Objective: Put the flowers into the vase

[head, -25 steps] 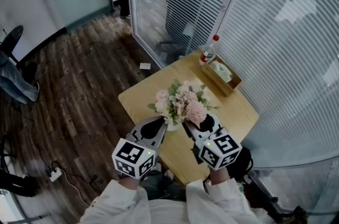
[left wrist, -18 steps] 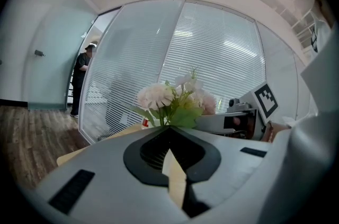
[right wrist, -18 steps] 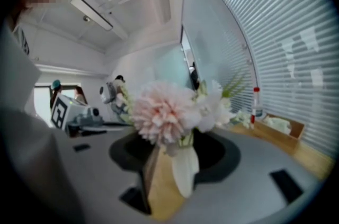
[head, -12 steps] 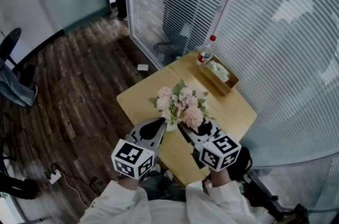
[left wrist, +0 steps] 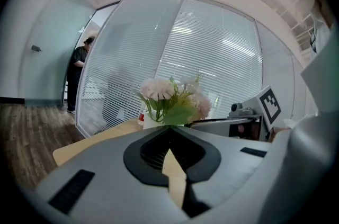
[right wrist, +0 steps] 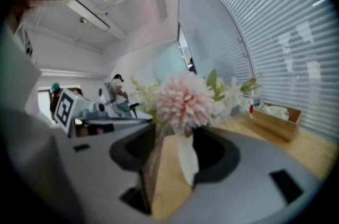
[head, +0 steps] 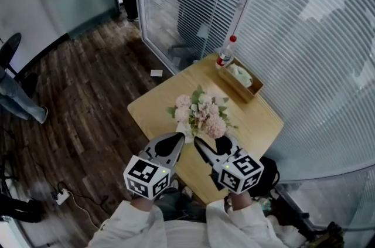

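Note:
A bunch of pink and white flowers [head: 202,114] stands upright in a small white vase [head: 188,135] near the middle of the wooden table [head: 155,106]. My right gripper [head: 214,146] is just short of the vase on its right, open, with nothing pressed between its jaws. In the right gripper view the big pink bloom [right wrist: 183,101] and the vase [right wrist: 186,162] show through the gap of the right gripper [right wrist: 175,132]. My left gripper [head: 177,140] points at the vase from the left, its tips together and empty. In the left gripper view the flowers [left wrist: 172,98] rise just beyond the left gripper [left wrist: 169,133].
A shallow wooden box [head: 242,80] with something pale inside and a red-capped bottle [head: 225,55] stand at the table's far corner. Glass walls with blinds [head: 304,47] close off the far and right sides. A person [left wrist: 79,74] stands by the far partition. Dark wood floor [head: 76,100] lies left.
My right gripper's jaws have spread wider, and it has drawn back a little from the bouquet towards me. The flowers stay in the vase. The left gripper has held still.

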`<move>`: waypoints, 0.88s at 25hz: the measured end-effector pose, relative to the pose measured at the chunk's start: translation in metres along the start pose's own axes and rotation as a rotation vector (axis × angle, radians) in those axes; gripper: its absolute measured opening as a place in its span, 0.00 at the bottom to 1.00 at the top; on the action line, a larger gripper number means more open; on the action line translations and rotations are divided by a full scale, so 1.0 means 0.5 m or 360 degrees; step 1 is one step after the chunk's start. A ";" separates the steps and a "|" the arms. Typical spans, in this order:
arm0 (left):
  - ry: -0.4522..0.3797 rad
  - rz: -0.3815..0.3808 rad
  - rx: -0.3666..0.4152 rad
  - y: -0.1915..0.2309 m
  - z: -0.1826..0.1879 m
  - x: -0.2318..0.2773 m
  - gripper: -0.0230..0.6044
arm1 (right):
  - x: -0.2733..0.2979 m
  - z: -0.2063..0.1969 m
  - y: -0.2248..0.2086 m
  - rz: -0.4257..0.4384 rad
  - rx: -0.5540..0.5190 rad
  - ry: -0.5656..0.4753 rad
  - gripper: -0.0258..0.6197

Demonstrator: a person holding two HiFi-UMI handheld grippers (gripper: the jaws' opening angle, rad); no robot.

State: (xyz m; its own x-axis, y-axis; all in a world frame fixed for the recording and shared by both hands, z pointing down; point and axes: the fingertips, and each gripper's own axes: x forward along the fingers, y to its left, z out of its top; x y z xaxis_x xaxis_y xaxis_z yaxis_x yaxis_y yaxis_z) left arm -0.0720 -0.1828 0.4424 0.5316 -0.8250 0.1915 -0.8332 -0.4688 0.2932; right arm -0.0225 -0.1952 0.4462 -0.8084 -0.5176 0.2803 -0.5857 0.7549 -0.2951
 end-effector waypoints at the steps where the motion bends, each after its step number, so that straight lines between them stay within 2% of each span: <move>1: 0.0009 -0.0008 0.0001 -0.003 -0.004 0.001 0.05 | -0.002 -0.003 0.002 0.0003 0.0000 -0.0003 0.36; 17: 0.0127 -0.0158 -0.0026 -0.081 -0.066 -0.004 0.05 | -0.071 -0.042 0.048 0.0092 0.0059 -0.0041 0.36; 22: 0.0153 -0.0213 -0.0029 -0.107 -0.081 -0.004 0.05 | -0.094 -0.053 0.055 0.0075 -0.0007 -0.0045 0.36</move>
State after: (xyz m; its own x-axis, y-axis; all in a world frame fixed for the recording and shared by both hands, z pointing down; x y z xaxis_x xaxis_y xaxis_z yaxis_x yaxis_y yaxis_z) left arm -0.0223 -0.1430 0.4641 0.6508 -0.7209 0.2383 -0.7514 -0.5663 0.3388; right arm 0.0008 -0.1396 0.4494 -0.8365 -0.4925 0.2401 -0.5466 0.7804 -0.3035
